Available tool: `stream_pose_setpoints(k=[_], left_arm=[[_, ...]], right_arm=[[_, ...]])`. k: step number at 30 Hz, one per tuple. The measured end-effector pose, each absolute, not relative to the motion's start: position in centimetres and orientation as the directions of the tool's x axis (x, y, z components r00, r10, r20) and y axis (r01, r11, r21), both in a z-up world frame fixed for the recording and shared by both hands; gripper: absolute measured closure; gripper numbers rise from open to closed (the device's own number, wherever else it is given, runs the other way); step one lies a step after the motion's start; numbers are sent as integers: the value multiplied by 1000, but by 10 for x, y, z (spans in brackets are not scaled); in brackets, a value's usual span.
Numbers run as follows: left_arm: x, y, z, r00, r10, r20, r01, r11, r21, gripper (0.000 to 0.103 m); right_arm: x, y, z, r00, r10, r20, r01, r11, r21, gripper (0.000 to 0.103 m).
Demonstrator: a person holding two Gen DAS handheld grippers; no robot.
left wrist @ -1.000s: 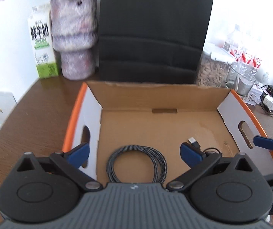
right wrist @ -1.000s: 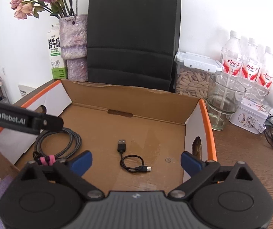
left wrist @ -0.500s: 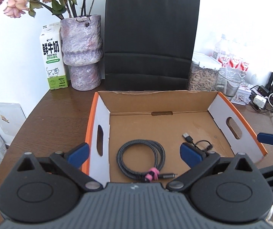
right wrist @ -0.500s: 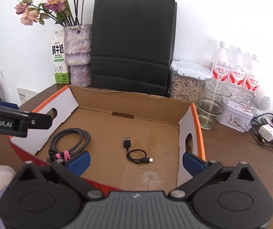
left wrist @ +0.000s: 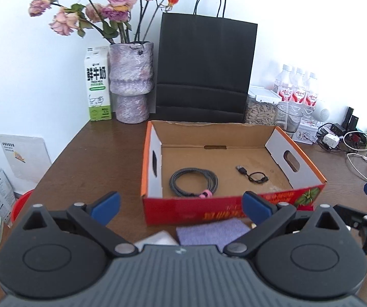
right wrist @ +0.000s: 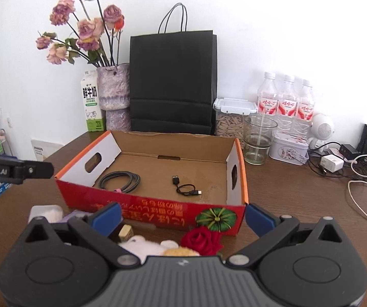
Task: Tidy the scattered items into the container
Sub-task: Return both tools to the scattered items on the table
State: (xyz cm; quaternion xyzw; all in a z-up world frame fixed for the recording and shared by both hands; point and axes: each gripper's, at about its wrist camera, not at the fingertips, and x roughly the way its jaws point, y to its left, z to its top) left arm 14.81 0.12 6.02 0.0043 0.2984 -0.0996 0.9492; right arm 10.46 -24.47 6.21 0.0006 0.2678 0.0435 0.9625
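Bright daylight, overexposed right, fisheye-warped edges

Both wide-open grippers, left (left wrist: 180, 206) and right (right wrist: 182, 215), drew back from the red-fronted cardboard box (right wrist: 157, 211). A red rose (right wrist: 200, 239) and purple cloth (left wrist: 212, 234) came into view.

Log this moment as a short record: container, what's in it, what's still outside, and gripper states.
container: cardboard box, open top, on the table
inside: coiled braided cable; short black USB cable
outside, in front of box: red rose, purple cloth, white plush item, small wooden block
left hand-held gripper: open, holding nothing
right hand-held gripper: open, holding nothing
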Motion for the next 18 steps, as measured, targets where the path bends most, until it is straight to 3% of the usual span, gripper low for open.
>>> stream_pose_setpoints(k=[7,18], left_arm=[[94,22,52,809,-190,-557,182,981,-71,0],[47,46,15,772,-183,-609,127,983,-134,0]], right_arm=[[50,-250,56,860,99,-500,-86,995,50,0],[0,-247,25,836,98,-540,-84,995,51,0]])
